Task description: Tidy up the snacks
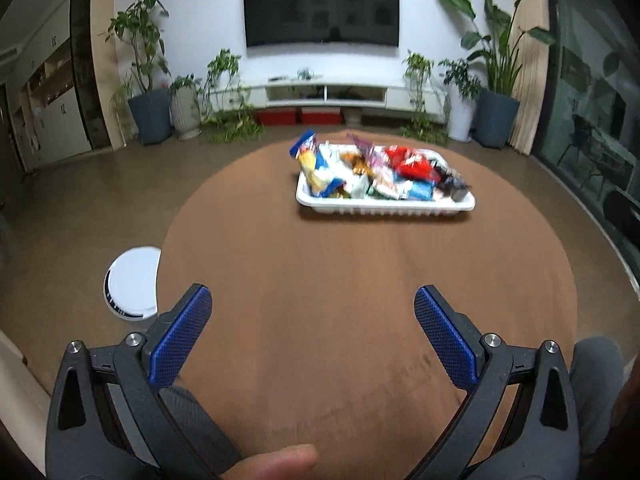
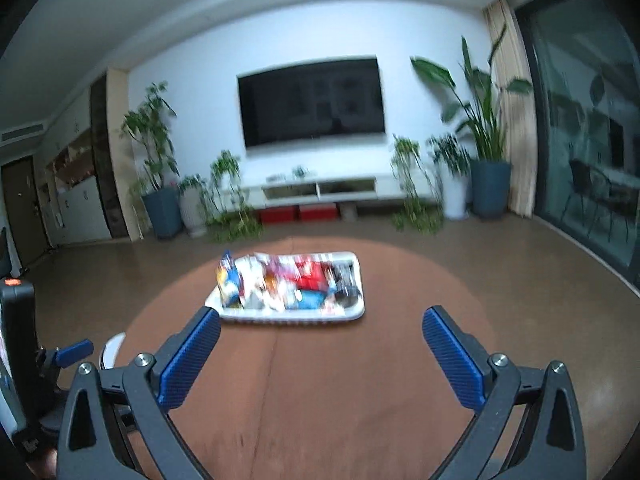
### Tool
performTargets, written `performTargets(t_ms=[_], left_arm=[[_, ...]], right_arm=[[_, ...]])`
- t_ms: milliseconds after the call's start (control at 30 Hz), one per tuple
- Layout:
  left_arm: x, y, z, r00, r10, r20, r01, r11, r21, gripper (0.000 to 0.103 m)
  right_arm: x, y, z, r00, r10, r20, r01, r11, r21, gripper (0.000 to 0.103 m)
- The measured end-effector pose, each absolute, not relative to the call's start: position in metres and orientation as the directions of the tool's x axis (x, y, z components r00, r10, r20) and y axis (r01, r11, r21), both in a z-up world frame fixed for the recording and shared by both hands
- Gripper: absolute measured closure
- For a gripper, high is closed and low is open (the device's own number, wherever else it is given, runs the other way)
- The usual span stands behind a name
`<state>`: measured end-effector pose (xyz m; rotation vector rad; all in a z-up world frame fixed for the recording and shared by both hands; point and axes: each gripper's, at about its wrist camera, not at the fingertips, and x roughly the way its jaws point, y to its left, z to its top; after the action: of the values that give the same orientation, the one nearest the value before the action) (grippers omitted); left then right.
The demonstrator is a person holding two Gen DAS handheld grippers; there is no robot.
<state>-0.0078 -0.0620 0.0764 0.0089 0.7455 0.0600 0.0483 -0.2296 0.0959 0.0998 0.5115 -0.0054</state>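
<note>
Along the bottom edge of each wrist view the tongs fill the foreground: the left gripper (image 1: 313,300) has its two blue-padded fingers spread wide with nothing but bare brown tabletop between them, and the right gripper (image 2: 321,322) stands equally wide, also empty, its pads touching nothing. A fingertip (image 1: 280,460) of the person shows at the very bottom centre of the left view, under the left tool. Outward from both pairs, the round brown table (image 1: 360,320) stretches up the frame, bare near the tongs. Well apart from both, above centre in the left view and near the middle of the right view, sits the white tray (image 1: 384,206), piled with snack packets (image 1: 372,170) in blue, yellow, red and white wrappers; they are blurred, so single packets cannot be told. No packet lies loose on the table, so the gathering looks done or nearly so, with both tools standing clear of the tray; whether any sorting inside the tray is left cannot be judged. A white round thing (image 1: 132,284) sits past the table's left edge, and the dark television (image 1: 320,8) hangs on the far wall, upper centre.
</note>
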Motion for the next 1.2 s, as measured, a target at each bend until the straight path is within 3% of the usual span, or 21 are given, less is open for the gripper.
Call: performTargets(t_ms=[267, 1200], left_arm=[[0.002, -0.059, 0.053, 0.679, 0.060, -0.732, -0.066, 0.998, 0.021, 0.000], [0.021, -0.053, 0.038, 0.644, 0.058, -0.763, -0.061, 0.998, 0.024, 0.000]], right_arm=[[0.043, -0.234, 0.063, 0.816, -0.021, -0.578, 0.093, 0.991, 0.095, 0.000], [0.046, -0.214, 0.046, 0.764, -0.004, -0.645, 0.049, 0.997, 0.052, 0.000]])
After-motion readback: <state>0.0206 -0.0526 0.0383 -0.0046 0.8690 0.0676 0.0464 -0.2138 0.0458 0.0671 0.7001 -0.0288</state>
